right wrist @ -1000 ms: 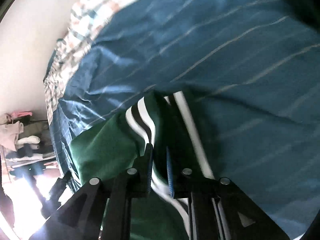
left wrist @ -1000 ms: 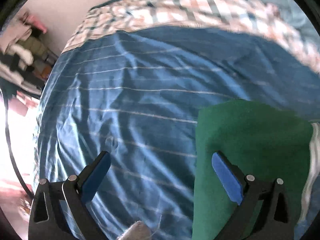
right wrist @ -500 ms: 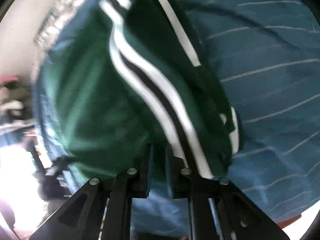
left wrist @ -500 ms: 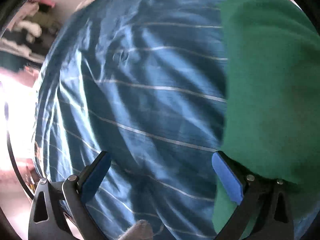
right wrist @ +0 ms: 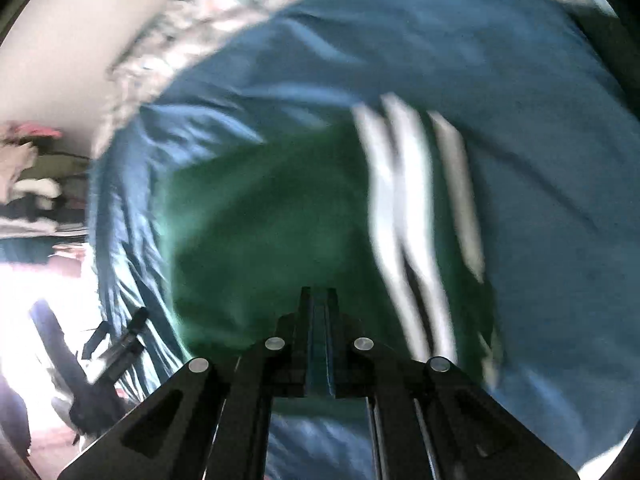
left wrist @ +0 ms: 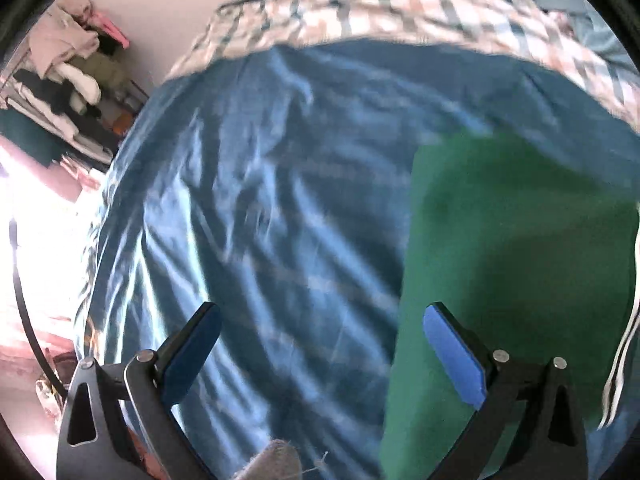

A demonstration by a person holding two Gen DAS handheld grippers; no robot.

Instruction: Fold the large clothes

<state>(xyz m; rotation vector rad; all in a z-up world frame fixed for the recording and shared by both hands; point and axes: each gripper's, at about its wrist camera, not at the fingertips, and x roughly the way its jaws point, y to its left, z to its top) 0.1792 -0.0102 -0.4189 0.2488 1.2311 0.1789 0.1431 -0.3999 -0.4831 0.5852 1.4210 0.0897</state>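
In the left wrist view a rack (left wrist: 60, 92) by the wall at the upper left is piled with folded and crumpled clothes; a blue striped bedsheet (left wrist: 260, 220) fills most of the picture, with a checked cover (left wrist: 400, 12) lying across its far end; nothing blocks the sheet in front of the claw; the left gripper (left wrist: 320, 344) has its blue pads spread wide with nothing between them; the green garment (left wrist: 512, 260) lies flat on the sheet at the right, under the right-hand finger, white stripes showing at its right edge.

In the right wrist view, heavily blurred, the same sheet (right wrist: 540, 140) and the checked cover (right wrist: 168, 52) appear, with the rack (right wrist: 32, 184) at the left; the left gripper (right wrist: 114, 340) shows small at the lower left beyond the bed's edge; the right gripper (right wrist: 319, 300) has its pads pressed together; whether any cloth is pinched I cannot tell; the garment (right wrist: 260, 220) lies spread below it, three white stripes along its right side.
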